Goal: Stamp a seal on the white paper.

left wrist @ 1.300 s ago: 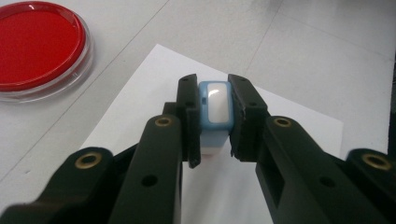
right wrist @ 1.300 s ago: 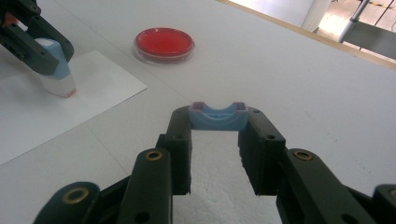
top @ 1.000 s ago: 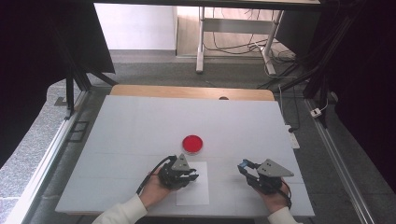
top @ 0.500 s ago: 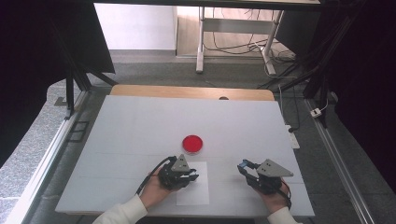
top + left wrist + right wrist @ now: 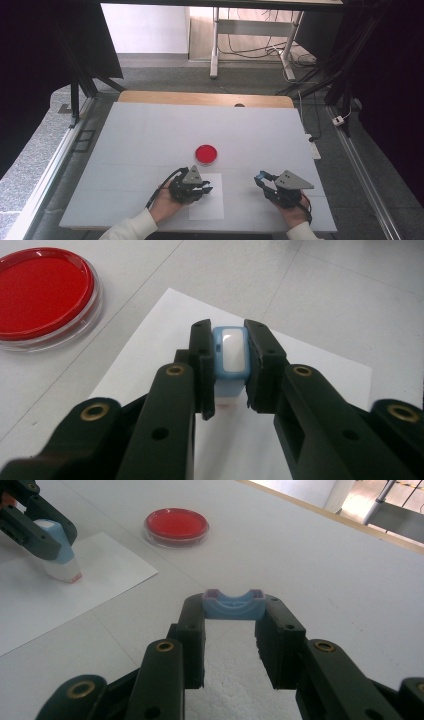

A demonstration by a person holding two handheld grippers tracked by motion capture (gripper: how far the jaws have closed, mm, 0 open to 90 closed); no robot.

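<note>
Meanwhile, little has changed over the last second: my left tool point(image 5: 229, 365) stays clamped on the blue-and-white stamp point(image 5: 229, 356) above the paper point(image 5: 310, 375), my right tool point(image 5: 232, 615) still pinching its blue cap point(image 5: 233, 607), so stamping looks imminent.

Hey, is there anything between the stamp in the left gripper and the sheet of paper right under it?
Nothing visible. The left gripper holds the blue and white stamp upright over the white paper sheet, and the paper beneath it is bare. The red petri dish sits off the sheet, beyond its far corner.
</note>
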